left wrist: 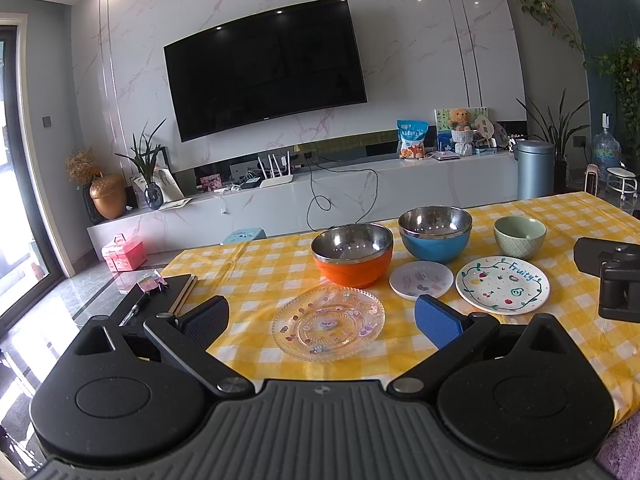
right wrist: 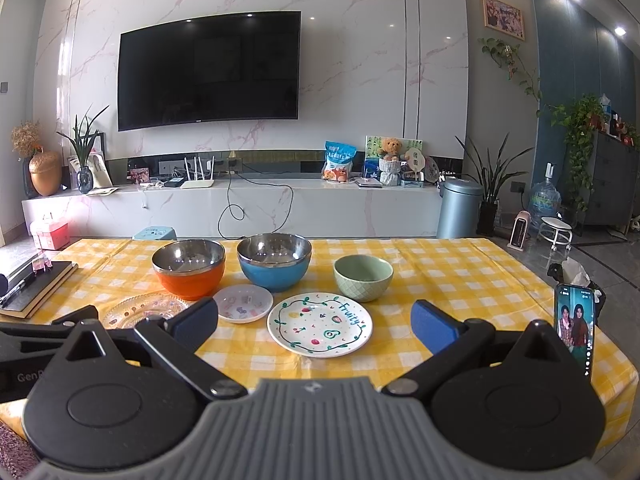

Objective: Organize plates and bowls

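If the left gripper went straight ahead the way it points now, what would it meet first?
Most likely the clear glass plate: it lies on the checked tablecloth directly between the open fingers of the left gripper. The orange bowl stands behind it. Depth and gripper height are hard to judge, so it might pass above the plate.

Left gripper up close: matte black body, two round black housings with a raised disc on each, a triangular cut-out above each disc. Slim black links run toward the jaws, pinned with silver round-head screws. Between the housings sits a grey ribbed plate with a small round emblem. The fingertips wear textured blue pads; the left one looks darker, in shade. Right gripper is built the same: black discs, silver screws, grey ribbed plate, blue pads.
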Demonstrator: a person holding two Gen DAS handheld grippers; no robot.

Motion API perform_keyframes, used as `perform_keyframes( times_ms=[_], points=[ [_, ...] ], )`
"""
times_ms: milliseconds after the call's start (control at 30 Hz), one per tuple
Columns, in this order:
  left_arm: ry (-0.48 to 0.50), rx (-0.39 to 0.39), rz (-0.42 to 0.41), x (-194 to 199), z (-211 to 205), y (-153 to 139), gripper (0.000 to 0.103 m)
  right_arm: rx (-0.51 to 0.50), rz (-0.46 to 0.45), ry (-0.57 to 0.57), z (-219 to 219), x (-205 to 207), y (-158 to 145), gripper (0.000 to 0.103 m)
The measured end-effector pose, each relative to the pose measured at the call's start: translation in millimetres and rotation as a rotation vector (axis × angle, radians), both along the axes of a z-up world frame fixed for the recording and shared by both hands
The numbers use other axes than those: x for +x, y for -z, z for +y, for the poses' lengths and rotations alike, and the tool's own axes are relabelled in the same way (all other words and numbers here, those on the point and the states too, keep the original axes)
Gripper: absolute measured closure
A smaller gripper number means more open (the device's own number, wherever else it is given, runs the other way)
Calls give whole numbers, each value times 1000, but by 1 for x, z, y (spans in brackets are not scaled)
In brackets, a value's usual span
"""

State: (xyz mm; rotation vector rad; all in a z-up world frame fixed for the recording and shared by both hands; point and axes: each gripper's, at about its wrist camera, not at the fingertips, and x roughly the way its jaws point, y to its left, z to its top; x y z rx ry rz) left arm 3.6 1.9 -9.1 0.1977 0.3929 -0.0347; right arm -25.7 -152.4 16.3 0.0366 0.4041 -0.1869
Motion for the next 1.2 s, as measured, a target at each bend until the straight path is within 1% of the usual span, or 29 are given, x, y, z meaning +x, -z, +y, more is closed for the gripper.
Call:
perform_keyframes(
  times_ms=[100, 167, 833, 1033, 1133, 1200],
  points=[
    [0, 0, 1, 0, 0, 0, 0, 1, 1, 1, 0, 0, 0, 2],
    [0, 0, 2, 0, -2, 10, 0, 1, 1, 0, 0, 0, 0, 2],
    [0, 1, 8, 1, -3, 11, 0, 4, 17, -6, 2, 5, 2, 2],
    [15, -8, 20, 2, -4, 23, 0, 20, 20, -15, -1, 7, 4, 2],
    [30, -18, 27, 3, -6, 26, 0, 44, -2, -56, -5, 8, 10, 2],
    [40, -12, 32, 3, -6, 27, 0, 60, -44, -74, -10, 6, 14, 2]
  ],
)
